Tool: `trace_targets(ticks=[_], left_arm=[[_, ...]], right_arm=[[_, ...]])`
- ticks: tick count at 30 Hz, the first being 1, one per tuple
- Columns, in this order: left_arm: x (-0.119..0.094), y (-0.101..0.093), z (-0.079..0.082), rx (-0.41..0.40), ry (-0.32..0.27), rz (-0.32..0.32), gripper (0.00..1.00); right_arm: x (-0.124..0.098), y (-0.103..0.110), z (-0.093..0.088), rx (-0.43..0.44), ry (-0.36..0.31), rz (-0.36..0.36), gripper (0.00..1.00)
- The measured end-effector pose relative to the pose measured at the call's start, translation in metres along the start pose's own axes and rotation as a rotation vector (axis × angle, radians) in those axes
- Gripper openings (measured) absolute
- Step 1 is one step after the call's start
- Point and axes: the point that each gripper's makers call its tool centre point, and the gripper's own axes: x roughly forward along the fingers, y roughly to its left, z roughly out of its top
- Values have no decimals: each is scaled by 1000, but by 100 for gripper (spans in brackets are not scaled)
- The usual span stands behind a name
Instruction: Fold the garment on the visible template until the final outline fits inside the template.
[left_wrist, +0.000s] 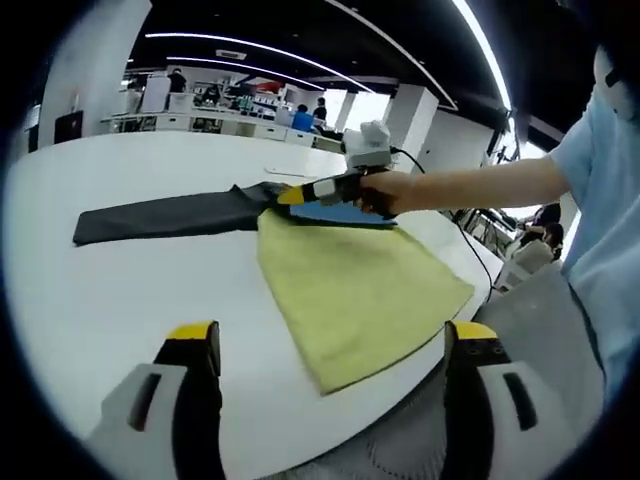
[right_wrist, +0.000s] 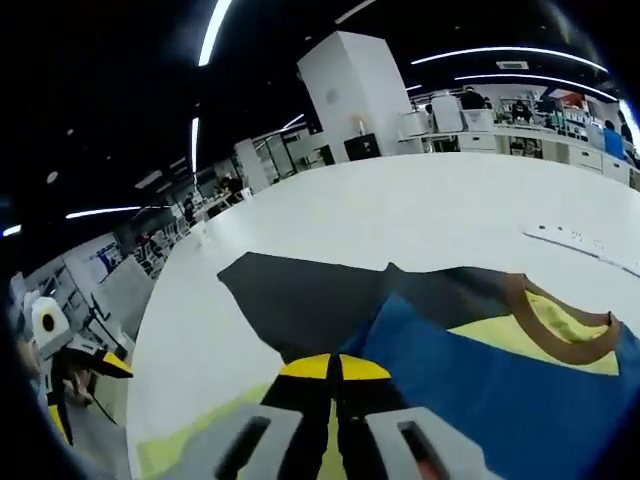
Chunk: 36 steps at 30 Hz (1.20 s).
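White tabletop (left_wrist: 120, 300), open office behind. Garment (left_wrist: 350, 290) lies mid-tabletop, dark sleeve (left_wrist: 160, 218) stretched out. Right claw (right_wrist: 334, 368) pinched shut on garment at sleeve seam; left claw (left_wrist: 335, 345) apart, hovering near edge. Risk: fabric slips, fold skews.

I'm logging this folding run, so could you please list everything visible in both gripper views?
Garment: one, yellow body, blue panel, dark grey sleeve stretched sideways, brown collar; lying on the table.
Table: one, white, under the garment.
Office background: desks, white pillar, people far off.
Right gripper: jaws shut on the garment where the sleeve meets the body.
Left gripper: jaws apart, above the table's near edge.
Person's hand: holding the right gripper.
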Motion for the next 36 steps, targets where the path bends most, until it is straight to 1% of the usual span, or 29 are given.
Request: trace_targets(ticks=[1, 2, 3, 4, 5, 6, 8, 9, 13, 15, 16, 17, 19, 22, 24, 25, 26, 28, 31, 34, 36], left_arm=[[1, 1, -1, -1, 2, 4, 90], [1, 1, -1, -3, 4, 4, 90], [1, 1, -2, -4, 4, 3, 90], [2, 1, -2, -6, 2, 0, 90], [3, 0, -2, -8, 6, -2, 90], [4, 0, -3, -5, 11, -3, 90], [6, 0, -2, 7, 20, -6, 91], [7, 0, -2, 9, 21, -7, 92], [8, 2, 5, 12, 10, -11, 93], [8, 2, 8, 16, 5, -14, 93], [8, 1, 8, 20, 5, -16, 93], [8, 1, 9, 28, 7, -19, 94], [9, 1, 9, 44, 16, -25, 96], [10, 1, 10, 46, 16, -31, 97], [11, 2, 13, 43, 8, -33, 99], [12, 3, 13, 42, 8, -33, 99], [12, 3, 14, 40, 7, -34, 99], [13, 3, 15, 42, 5, -39, 99], [14, 4, 16, 45, 7, -41, 99], [15, 7, 18, 49, 3, -34, 99], [17, 11, 17, 62, 16, -20, 99]], right_arm=[[-1, 0, -1, -3, 7, -6, 0], [-2, 0, 0, -19, -1, -8, 0], [-3, 0, 3, -63, -10, -6, 0], [-5, -2, 3, -83, -7, -24, 0], [-6, -3, 5, -103, -19, -30, 0], [-9, -1, 6, -117, -24, -20, 4], [-14, -1, 6, -114, -32, -13, 13], [-14, -3, 6, -114, -32, -9, 20], [-21, -8, 4, -137, -37, -15, 37], [-26, -11, 3, -127, -37, -13, 45], [-28, -12, 2, -106, -38, -16, 49], [-30, -12, 0, -106, -32, -13, 53], [-34, -11, -2, -140, -28, -18, 63], [-38, -13, -6, -148, -21, -23, 77], [-42, -16, -11, -135, 8, -37, 85], [-44, -17, -11, -137, 1, -35, 88], [-46, -17, -11, -144, -6, -36, 91], [-51, -20, -16, -157, 8, -53, 93], [-60, -24, -19, -160, 6, -67, 99], [-74, -29, -22, -163, 6, -80, 100], [-84, -31, -25, -155, 0, -83, 100]])
